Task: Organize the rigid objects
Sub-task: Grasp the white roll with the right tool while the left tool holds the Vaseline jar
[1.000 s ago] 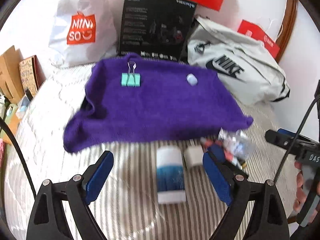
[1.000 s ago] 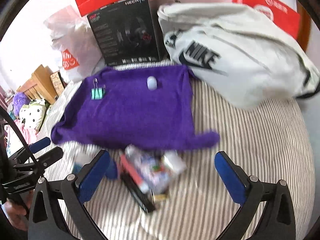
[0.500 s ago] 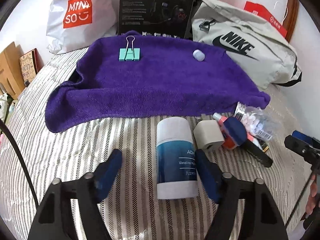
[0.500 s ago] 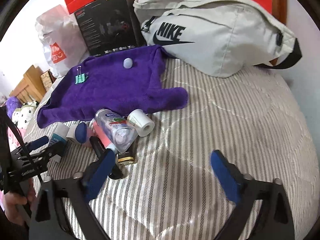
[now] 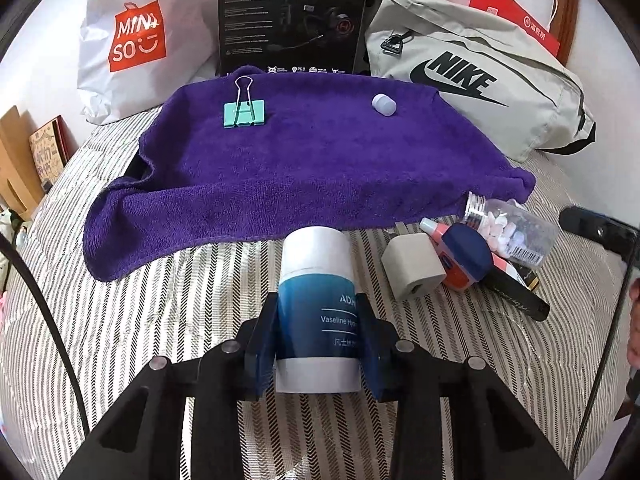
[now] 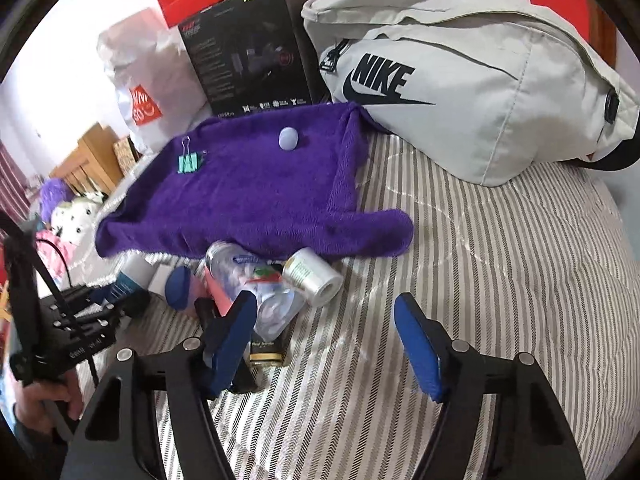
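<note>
The left gripper (image 5: 318, 334) has its jaws clamped on the lower body of the lotion tube (image 5: 316, 300), which lies on the striped bedspread (image 5: 160, 320) just in front of the purple towel (image 5: 300, 160). The right gripper (image 6: 324, 344) hovers with jaws wide apart beside the pile of small items (image 6: 256, 288). Risk: the tube's smooth round wall may slip or pivot between the flat pads on lifting, and a swing to the right could knock the grey cube (image 5: 412, 266) beside it. Compared with half a second earlier, the left jaws, then apart on either side of the tube, are now closed on it; the right gripper is nearer the pile.
</note>
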